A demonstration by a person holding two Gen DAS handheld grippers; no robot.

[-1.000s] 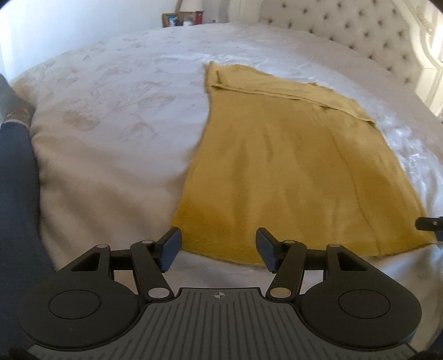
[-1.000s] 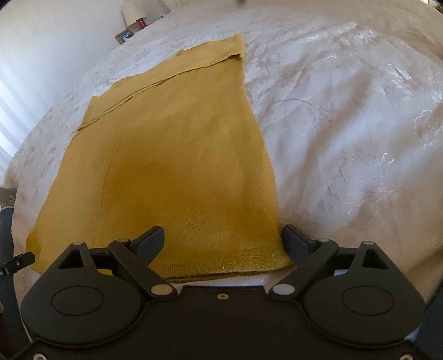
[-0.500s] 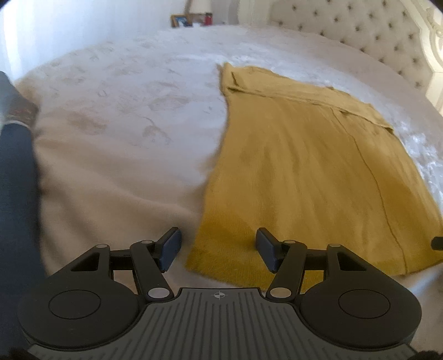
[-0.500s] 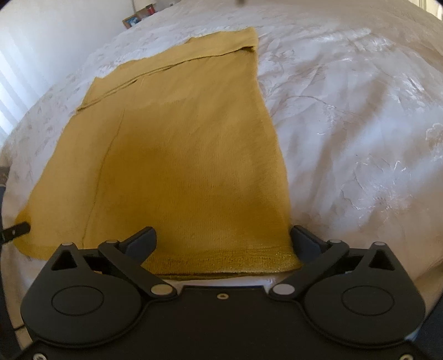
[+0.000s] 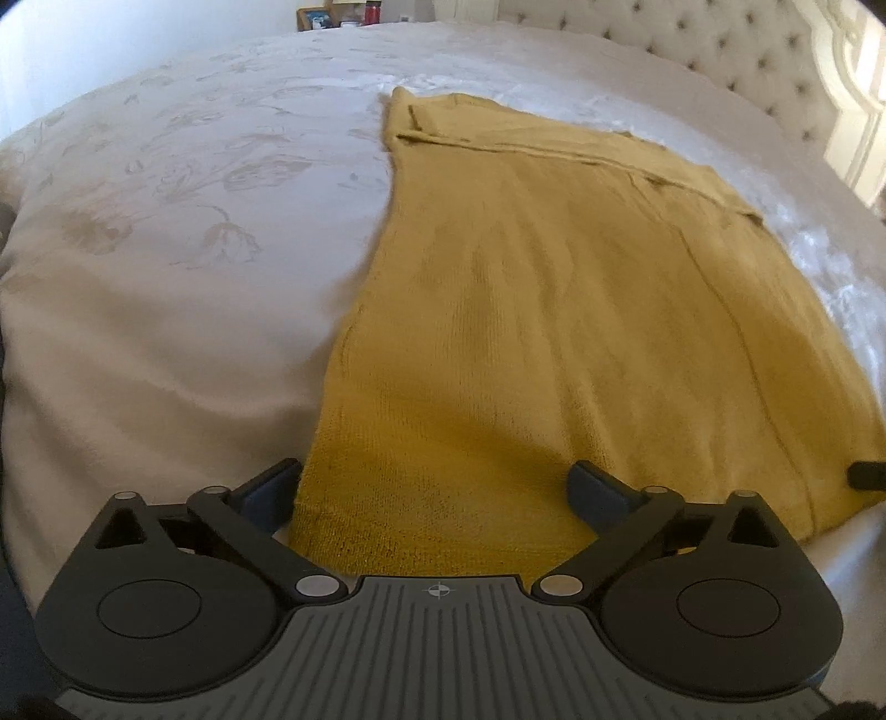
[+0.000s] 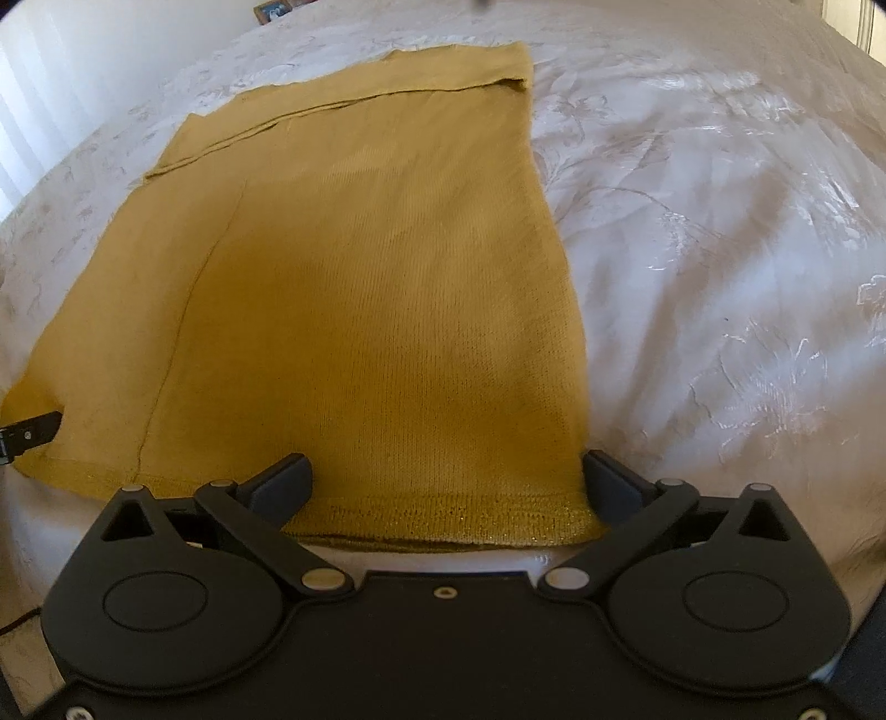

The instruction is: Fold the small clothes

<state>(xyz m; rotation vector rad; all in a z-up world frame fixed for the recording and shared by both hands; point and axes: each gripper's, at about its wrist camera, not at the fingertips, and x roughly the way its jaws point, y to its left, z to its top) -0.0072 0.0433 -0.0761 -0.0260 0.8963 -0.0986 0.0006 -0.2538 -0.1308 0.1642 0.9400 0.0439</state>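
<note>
Knitwear, mustard yellow, lies flat on the bed [image 5: 166, 232]: the garment [image 5: 554, 310] has its near hem at the mattress edge and its far end already turned over in a narrow band. The left gripper [image 5: 434, 490] sits over the hem's left corner and the right gripper [image 6: 446, 482] over the right corner. Both sets of fingers have just been opening and now stand wide, the hem lying between them, pads pressing on nothing, so neither has hold of the cloth.

The risk, as I judge it, is a pinch that takes only the top layer; the hem in the right view looks doubled, and a one-layer grab would pull the fold apart. The coverlet under it is soft and puckered, so fingers closing low could catch bedding with the knit. Corners lifted unevenly would skew the fold, and the loose knit may stretch or sag.

Hard to tell: how close the fingertips are to the fabric, whether they touch it. The hem under each gripper body is hidden. A dark tip [image 5: 866, 475] at the left view's right edge is probably the other gripper, cut off. Objects on the far nightstand [image 5: 338, 14] are too small to name
</note>
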